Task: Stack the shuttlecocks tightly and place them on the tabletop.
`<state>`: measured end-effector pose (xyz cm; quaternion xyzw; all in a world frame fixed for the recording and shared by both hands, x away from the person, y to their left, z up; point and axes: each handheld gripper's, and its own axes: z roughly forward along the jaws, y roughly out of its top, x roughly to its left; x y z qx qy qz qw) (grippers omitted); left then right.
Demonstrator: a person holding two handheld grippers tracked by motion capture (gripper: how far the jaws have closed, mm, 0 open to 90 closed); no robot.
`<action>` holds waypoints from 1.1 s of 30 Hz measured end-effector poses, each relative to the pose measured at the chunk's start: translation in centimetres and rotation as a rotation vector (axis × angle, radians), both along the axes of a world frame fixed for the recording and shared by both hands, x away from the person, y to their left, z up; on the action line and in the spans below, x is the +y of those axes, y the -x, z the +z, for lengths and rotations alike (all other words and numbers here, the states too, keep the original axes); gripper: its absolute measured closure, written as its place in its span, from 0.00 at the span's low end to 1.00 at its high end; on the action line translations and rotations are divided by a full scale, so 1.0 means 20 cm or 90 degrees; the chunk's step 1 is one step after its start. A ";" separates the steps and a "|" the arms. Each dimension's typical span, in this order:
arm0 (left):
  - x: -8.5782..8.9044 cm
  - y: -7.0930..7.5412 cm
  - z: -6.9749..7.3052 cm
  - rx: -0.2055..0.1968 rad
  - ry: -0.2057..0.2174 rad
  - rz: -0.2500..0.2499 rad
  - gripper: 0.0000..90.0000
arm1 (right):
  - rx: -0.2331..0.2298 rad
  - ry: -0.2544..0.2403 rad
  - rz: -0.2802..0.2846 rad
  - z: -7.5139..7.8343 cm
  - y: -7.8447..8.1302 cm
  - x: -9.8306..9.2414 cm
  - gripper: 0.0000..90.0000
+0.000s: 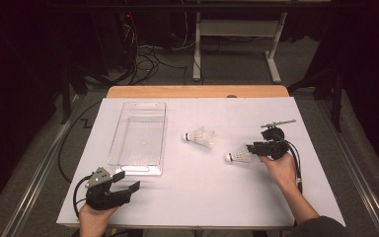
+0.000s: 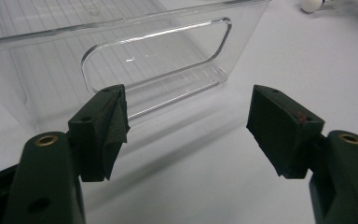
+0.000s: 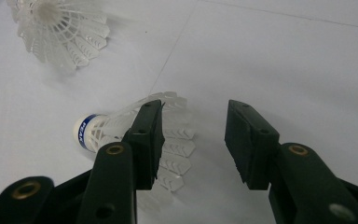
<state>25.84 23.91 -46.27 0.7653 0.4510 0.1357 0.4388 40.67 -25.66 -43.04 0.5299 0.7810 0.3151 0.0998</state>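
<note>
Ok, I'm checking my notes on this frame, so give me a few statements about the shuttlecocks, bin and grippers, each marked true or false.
1. Two shuttlecocks lie on the table: near shuttlecock, far shuttlecock. True.
2. The clear bin holds a shuttlecock. False: both lie outside it, on the table.
3. The left gripper is open, holding nothing. True.
4. The right gripper is clamped on the far shuttlecock. False: its jaws stand apart beside the near one.
5. The near shuttlecock has a blue band at its cork. True.

Clear glossy plastic bin; white plastic mesh shuttlecock; matt white table
</note>
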 end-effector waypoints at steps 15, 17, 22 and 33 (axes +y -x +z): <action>0.00 0.00 0.00 -0.001 0.000 0.001 0.33 | 0.000 -0.009 -0.012 0.01 0.02 -0.06 0.66; 0.00 0.00 0.00 -0.002 0.002 0.003 0.33 | -0.001 -0.011 -0.014 0.02 0.03 -0.06 0.67; 0.00 0.00 0.00 -0.003 0.000 0.003 0.33 | -0.008 -0.018 -0.014 0.04 0.06 -0.08 0.68; 0.00 0.00 0.00 -0.003 0.001 0.004 0.33 | -0.032 -0.033 0.003 0.10 0.14 -0.11 0.69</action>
